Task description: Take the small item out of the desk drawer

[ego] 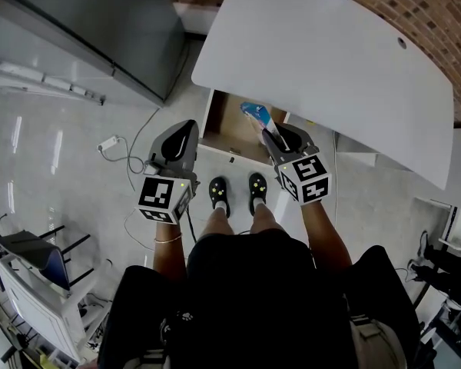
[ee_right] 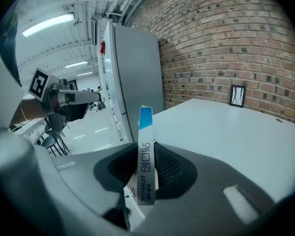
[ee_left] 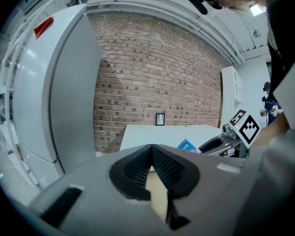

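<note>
Small box (ee_right: 145, 173) — clamped in right gripper (ee_right: 147, 157); above drawer (ego: 224, 126)

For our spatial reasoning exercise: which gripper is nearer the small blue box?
Right. The right gripper is shut on the blue box, holding it above the open drawer; the left gripper hangs empty by the drawer's left edge, apart from the box.

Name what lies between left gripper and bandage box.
Head view: only the open drawer, its white side wall and bare bottom, between left gripper and bandage box.
</note>
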Motion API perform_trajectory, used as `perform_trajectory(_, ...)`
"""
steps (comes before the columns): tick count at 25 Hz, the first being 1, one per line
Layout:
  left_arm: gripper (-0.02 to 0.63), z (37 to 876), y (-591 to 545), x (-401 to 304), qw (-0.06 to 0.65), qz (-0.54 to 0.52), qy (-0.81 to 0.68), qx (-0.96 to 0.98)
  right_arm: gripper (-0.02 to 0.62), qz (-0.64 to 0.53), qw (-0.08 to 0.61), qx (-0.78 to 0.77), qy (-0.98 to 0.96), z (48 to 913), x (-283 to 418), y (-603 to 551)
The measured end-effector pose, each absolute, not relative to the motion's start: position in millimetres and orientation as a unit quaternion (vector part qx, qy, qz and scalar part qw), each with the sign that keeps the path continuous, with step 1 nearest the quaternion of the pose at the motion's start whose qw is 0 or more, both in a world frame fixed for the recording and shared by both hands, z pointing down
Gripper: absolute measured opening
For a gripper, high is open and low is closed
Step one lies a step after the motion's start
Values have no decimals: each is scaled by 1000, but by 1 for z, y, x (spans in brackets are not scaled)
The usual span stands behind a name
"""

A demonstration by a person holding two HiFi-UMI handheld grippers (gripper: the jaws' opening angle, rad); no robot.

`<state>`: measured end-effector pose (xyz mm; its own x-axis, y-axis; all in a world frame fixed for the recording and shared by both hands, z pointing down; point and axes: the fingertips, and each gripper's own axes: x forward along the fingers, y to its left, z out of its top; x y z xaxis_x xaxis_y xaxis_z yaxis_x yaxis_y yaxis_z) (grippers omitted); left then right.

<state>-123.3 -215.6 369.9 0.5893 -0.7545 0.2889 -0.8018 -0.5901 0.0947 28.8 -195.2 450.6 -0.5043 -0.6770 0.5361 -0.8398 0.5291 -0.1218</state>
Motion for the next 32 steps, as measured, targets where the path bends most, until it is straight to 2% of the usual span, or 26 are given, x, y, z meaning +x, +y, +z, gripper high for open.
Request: perform_trajectory(32, -3, 307, -213, -91, 65, 79, -400, 911, 104, 155, 149, 489, -845, 361, 62, -175)
